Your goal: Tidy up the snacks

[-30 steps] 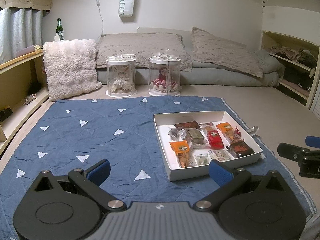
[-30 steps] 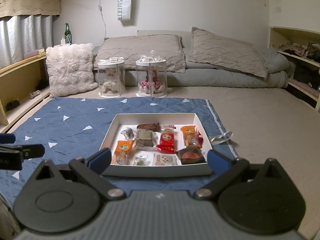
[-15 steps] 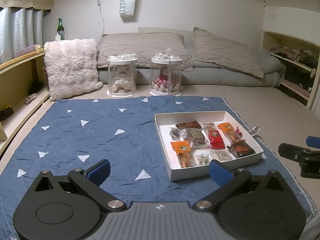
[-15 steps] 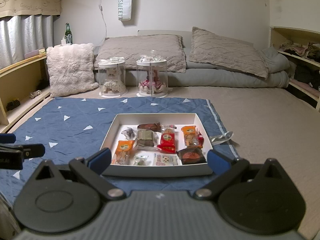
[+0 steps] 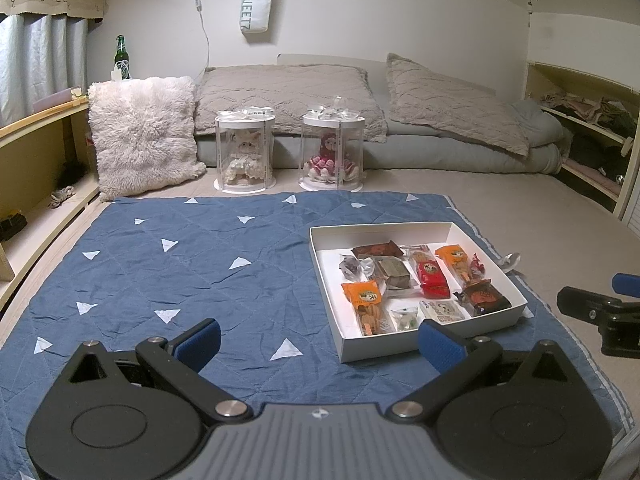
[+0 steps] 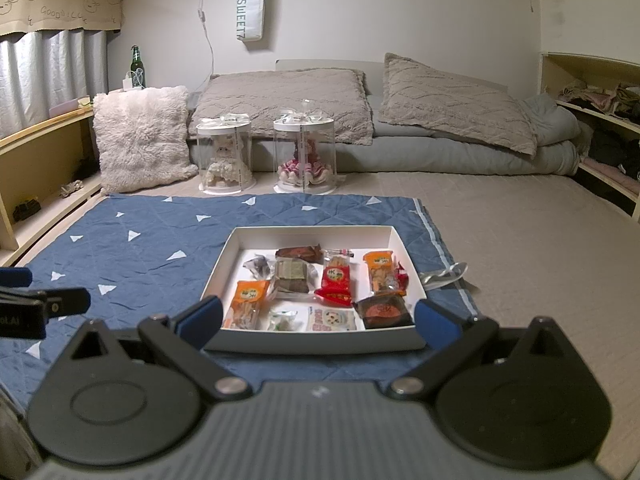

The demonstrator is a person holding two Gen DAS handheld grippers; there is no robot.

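1. Blue quilted mat with white triangles covers the floor of a bedroom; nearest the cameras, the left gripper and the right gripper both hover with jaws spread wide and nothing between them.
2. Resting on the mat is a shallow white box, directly ahead of the right gripper; the left gripper faces bare mat left of the box.
3. Snacks lie loose inside the box: an orange packet at its near left, a red packet at its middle, a dark round-printed pack at its near right.
4. Such a scene fits packets already gathered into the box, or packets awaiting sorting within it. Any pick should take one wrapper by its flat sides, clear of neighbours.
5. Beyond the box stand two clear doll cases, then grey pillows.
6. Only the right view shows a clear wrapper plainly, outside the box's right wall; only the left view shows the box's outer left wall.
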